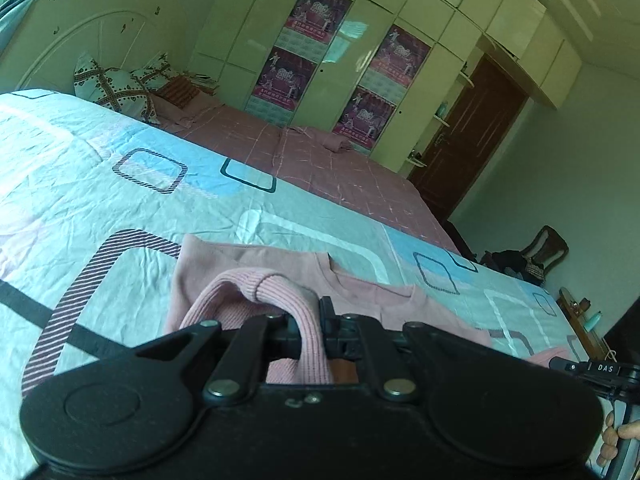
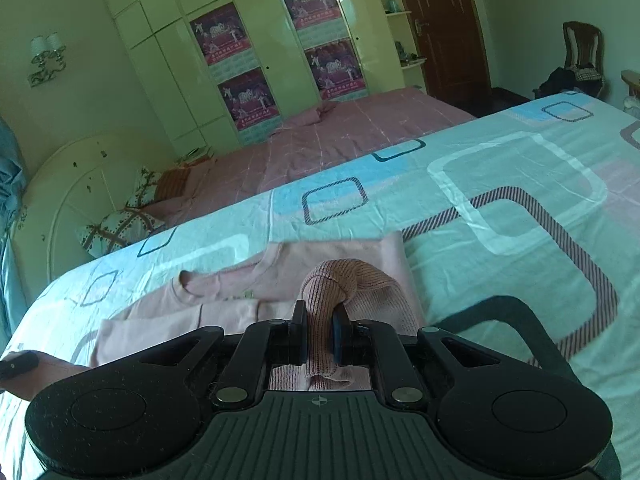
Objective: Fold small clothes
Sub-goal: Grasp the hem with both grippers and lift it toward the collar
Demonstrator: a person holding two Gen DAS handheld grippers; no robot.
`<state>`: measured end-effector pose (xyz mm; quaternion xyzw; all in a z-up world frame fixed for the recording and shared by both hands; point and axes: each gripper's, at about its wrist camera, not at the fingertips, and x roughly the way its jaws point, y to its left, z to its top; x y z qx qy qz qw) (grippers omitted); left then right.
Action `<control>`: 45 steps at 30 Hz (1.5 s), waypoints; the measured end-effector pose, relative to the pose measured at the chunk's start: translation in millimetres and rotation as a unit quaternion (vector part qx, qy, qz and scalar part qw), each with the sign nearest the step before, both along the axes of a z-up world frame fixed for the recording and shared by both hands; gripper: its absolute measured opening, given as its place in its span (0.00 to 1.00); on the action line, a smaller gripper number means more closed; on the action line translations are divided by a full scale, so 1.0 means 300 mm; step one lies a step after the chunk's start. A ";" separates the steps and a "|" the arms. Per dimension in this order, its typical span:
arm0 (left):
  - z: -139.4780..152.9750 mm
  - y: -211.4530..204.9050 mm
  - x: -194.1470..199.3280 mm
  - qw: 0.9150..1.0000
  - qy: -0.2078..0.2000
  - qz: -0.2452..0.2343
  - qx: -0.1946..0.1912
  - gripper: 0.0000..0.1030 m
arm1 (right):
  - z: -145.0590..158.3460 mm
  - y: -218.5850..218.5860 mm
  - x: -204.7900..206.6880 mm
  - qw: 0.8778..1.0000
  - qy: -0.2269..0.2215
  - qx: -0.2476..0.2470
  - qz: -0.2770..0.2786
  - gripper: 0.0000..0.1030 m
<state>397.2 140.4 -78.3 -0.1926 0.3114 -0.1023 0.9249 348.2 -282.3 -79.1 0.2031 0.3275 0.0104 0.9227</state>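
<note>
**Bedroom, bed surface, pink top under two grippers**

Setting: bedroom with pale wardrobe (image 1: pixel 360 52) bearing four purple posters (image 2: pixel 224 34), dark wooden door (image 1: pixel 472 136) at 2 o'clock in the left wrist view, wooden chair (image 2: pixel 582 54) piled with dark clothing beside the wall. White rounded headboard (image 1: pixel 92 36) at 10 o'clock in the left wrist view, patterned pillows (image 1: pixel 116 84) against it.

Surface: bed spread with a light sheet (image 1: pixel 100 184) printed with blue, white and striped rounded squares; pink checked bedding (image 1: pixel 320 160) beyond it, toward the wardrobe.

Item 1, pink top (image 1: pixel 248 264): lies flat on the printed sheet, at 6 o'clock in both views, just ahead of the grippers. Neckline (image 2: pixel 188 282) visible at 8 o'clock in the right wrist view. Ribbed hem raised off the flat body at two places.

Item 2, left gripper (image 1: pixel 310 332): fingers closed onto a bunch of the ribbed hem (image 1: pixel 280 292), which loops up and over between them.

Item 3, right gripper (image 2: pixel 320 328): fingers pinched tight on another fold of ribbed hem (image 2: pixel 352 276), fabric humped just ahead of the tips.

Item 4, person's fingers (image 1: pixel 612 436): visible at 4 o'clock in the left wrist view, beside a black handle marked DAS (image 1: pixel 600 368)
</note>
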 end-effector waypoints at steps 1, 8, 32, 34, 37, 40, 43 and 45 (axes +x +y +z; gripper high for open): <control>-0.014 -0.002 0.045 1.000 0.005 0.006 0.003 0.05 | -0.014 -0.006 0.056 1.000 0.006 0.006 -0.001 0.10; -0.125 -0.040 0.267 0.998 0.050 0.022 0.040 0.05 | -0.172 -0.053 0.342 0.996 0.073 0.054 -0.020 0.11; -0.237 -0.030 0.403 0.990 0.064 0.000 0.126 0.74 | -0.305 -0.084 0.527 0.997 0.034 0.003 0.063 0.54; -0.260 -0.029 0.429 0.989 0.075 -0.002 0.127 0.72 | -0.313 -0.082 0.535 0.997 0.031 -0.009 0.070 0.54; -0.285 -0.029 0.450 0.988 0.086 -0.015 0.126 0.68 | -0.302 -0.109 0.529 0.997 0.005 0.011 0.075 0.54; -0.294 -0.039 0.450 0.988 0.088 -0.033 0.123 0.67 | -0.293 -0.129 0.527 0.997 -0.015 0.023 0.074 0.71; -0.300 -0.052 0.455 0.987 0.089 -0.045 0.124 0.67 | -0.310 -0.095 0.559 0.994 0.007 -0.007 0.105 0.74; -0.301 -0.053 0.456 0.987 0.089 -0.048 0.121 0.63 | -0.329 -0.074 0.578 0.993 0.017 -0.028 0.115 0.73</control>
